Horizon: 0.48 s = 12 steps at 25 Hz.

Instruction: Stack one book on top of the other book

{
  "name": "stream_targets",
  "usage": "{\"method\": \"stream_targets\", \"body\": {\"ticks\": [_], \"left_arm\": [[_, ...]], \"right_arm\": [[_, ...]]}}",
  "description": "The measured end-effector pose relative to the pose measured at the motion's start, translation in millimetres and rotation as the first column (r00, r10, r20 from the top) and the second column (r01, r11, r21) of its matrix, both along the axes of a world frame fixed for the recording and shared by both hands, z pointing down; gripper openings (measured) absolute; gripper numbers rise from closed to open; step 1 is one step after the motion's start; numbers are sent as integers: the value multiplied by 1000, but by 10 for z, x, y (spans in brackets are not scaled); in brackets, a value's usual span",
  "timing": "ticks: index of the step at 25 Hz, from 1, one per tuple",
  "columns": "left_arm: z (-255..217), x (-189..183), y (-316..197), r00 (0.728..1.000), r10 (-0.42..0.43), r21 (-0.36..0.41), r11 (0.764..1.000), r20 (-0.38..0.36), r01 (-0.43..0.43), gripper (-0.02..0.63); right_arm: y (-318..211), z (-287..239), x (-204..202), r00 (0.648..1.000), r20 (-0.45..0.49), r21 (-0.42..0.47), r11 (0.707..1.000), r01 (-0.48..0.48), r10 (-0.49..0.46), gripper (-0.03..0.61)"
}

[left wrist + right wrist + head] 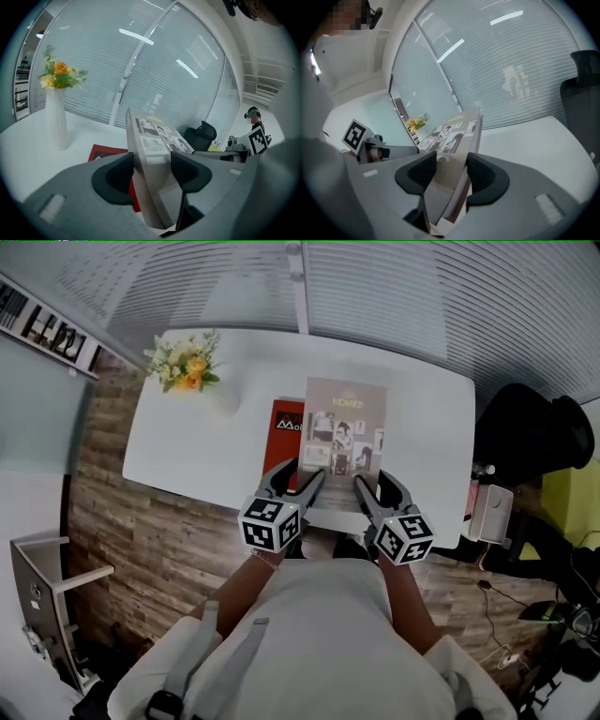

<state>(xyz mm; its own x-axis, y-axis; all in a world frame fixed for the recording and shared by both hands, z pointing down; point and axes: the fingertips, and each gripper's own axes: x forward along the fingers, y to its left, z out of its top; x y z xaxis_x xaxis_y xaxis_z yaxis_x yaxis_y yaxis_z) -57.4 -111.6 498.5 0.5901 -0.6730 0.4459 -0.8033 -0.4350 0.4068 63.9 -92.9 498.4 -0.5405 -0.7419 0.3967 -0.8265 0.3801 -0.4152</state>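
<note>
A grey book with black-and-white photos on its cover [345, 427] is held above the white table [187, 456], gripped at its near edge by both grippers. My left gripper [307, 486] is shut on the book's near left corner [157, 140], one pad on each face. The right gripper [367, 489] is shut on the near right corner [450, 140] in the same way. A red book [285, 426] lies flat on the table, and the grey book covers its right side. In the left gripper view the red book [107, 153] lies just left of the jaws [152, 165]. The right gripper [451, 172] also sees the left gripper's marker cube [357, 134].
A white vase of yellow and orange flowers [187, 367] stands at the table's far left corner [56, 119]. Window blinds run behind the table. A black office chair [534, 437] and clutter stand to the right, and a white shelf unit [42, 606] on the wooden floor at left.
</note>
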Motion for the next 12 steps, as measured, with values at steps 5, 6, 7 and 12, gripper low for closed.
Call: {"method": "stream_targets", "body": {"ticks": [5, 6, 7, 12], "left_arm": [[7, -819, -71, 1000, 5, 2, 1000, -8, -5, 256], [5, -959, -81, 1000, 6, 2, 1000, -11, -5, 256], [5, -1090, -84, 1000, 7, 1, 1000, -15, -7, 256], [21, -1604, -28, 999, 19, -3, 1000, -31, -19, 256]], "right_arm": [[-64, 3, -821, 1000, -10, 0, 1000, 4, -4, 196], [-72, -2, -962, 1000, -12, 2, 1000, 3, -3, 196], [-73, -9, -1093, 1000, -17, 3, 1000, 1, 0, 196], [13, -11, -1614, 999, -33, -2, 1000, -16, 16, 196]]}}
